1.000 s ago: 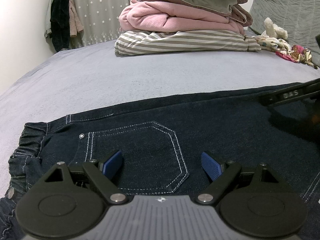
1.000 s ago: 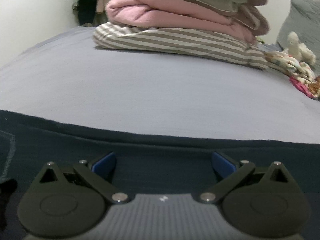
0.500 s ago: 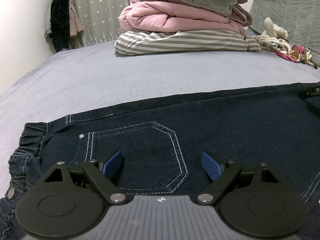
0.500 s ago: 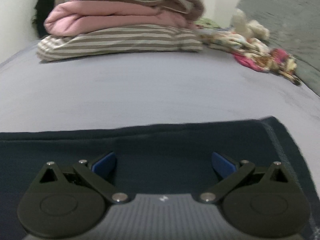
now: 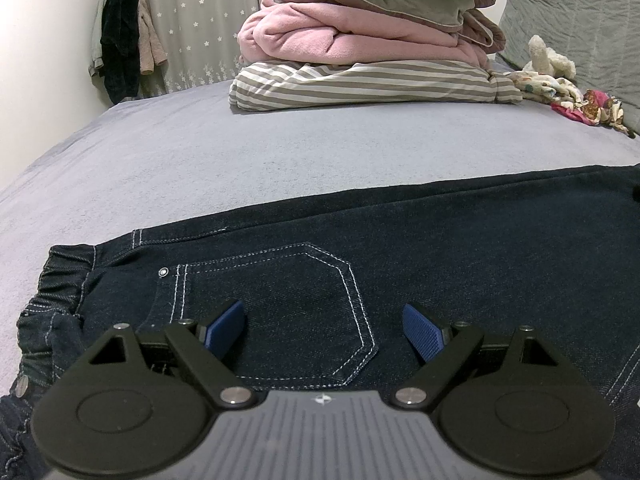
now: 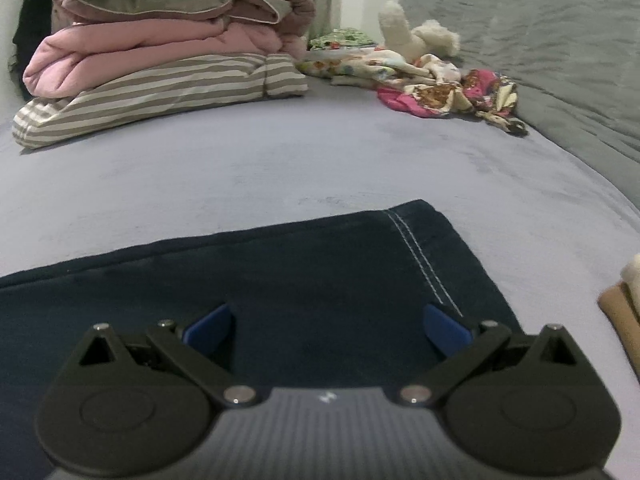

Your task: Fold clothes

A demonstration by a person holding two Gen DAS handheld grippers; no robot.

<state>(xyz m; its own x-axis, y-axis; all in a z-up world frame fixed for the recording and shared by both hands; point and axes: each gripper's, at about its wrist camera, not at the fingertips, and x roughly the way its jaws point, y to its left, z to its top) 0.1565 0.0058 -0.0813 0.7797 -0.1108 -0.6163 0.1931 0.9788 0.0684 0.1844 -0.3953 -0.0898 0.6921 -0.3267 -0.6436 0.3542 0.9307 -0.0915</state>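
Dark blue jeans point(image 5: 440, 248) lie flat across the grey bed sheet point(image 5: 240, 160), waistband at the left. My left gripper point(image 5: 324, 326) hovers open over the back pocket point(image 5: 280, 292), with nothing between its blue pads. In the right wrist view the same jeans point(image 6: 280, 280) end at a stitched hem point(image 6: 424, 256) on the right. My right gripper point(image 6: 326, 324) stands open above the leg close to that hem, holding nothing.
A pile of folded bedding point(image 5: 360, 40) on a striped quilt point(image 5: 360, 84) sits at the back. Patterned clothes point(image 6: 440, 84) and a plush toy point(image 6: 416, 36) lie beside a grey quilt point(image 6: 540, 40). A tan item point(image 6: 624, 308) lies at the right edge. Clothes hang by the curtain point(image 5: 120, 52).
My right gripper has swept to the right along the jeans leg, from mid-leg to the hem, rolling a little. It has left the left wrist view. The left gripper has stayed still.
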